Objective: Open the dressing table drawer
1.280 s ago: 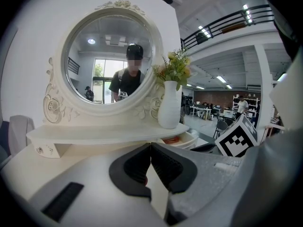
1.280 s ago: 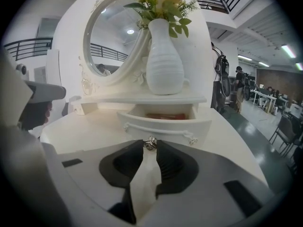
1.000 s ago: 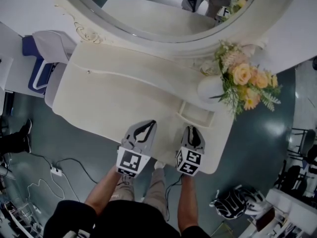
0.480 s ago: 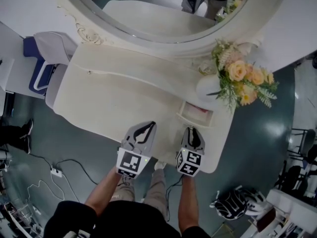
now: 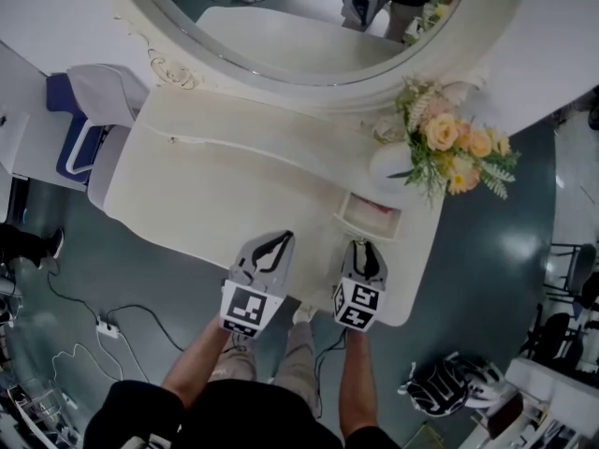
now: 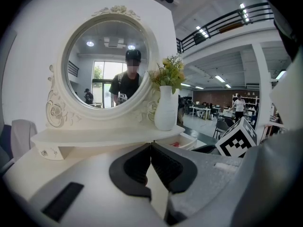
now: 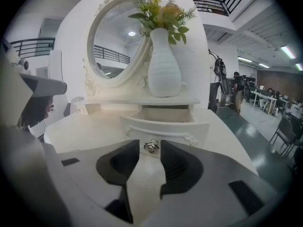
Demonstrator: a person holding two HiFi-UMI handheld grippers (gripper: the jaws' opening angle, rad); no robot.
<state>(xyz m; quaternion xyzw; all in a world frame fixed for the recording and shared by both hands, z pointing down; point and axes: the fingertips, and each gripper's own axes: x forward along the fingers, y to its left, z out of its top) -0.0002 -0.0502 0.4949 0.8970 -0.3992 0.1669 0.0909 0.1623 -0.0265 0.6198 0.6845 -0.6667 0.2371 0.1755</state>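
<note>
Right gripper point(image 5: 362, 244): jaws have just been opening. The knob point(image 7: 151, 146) sits between the tips, but the pads look clear of it on both sides, so we read that as let go.

Left gripper point(image 6: 150, 144): jaws pinched together on nothing, parked over the front edge of the dressing table point(image 5: 215, 185), well left of the drawer.

Drawer point(image 7: 165, 126) is already slid out from under the small shelf at the table's right end, below the vase point(image 7: 164, 65). We'd call the open more or less done.

Key geometry: the drawer lies dead ahead of the right gripper, with its front panel crosswise to the jaws and its slide axis in line with them, towards us. The right is the nearer one by far.

Surfaces:
- The table is cream-white painted, smooth and slightly glossy.
- The drawer front is gently curved with raised scroll moulding.
- The knob is small, silvery and knotted-looking (metal, we think).
- The jaw pads are black and ribbed.
- There's something reddish inside the drawer in the head view; we can't tell what.
</note>
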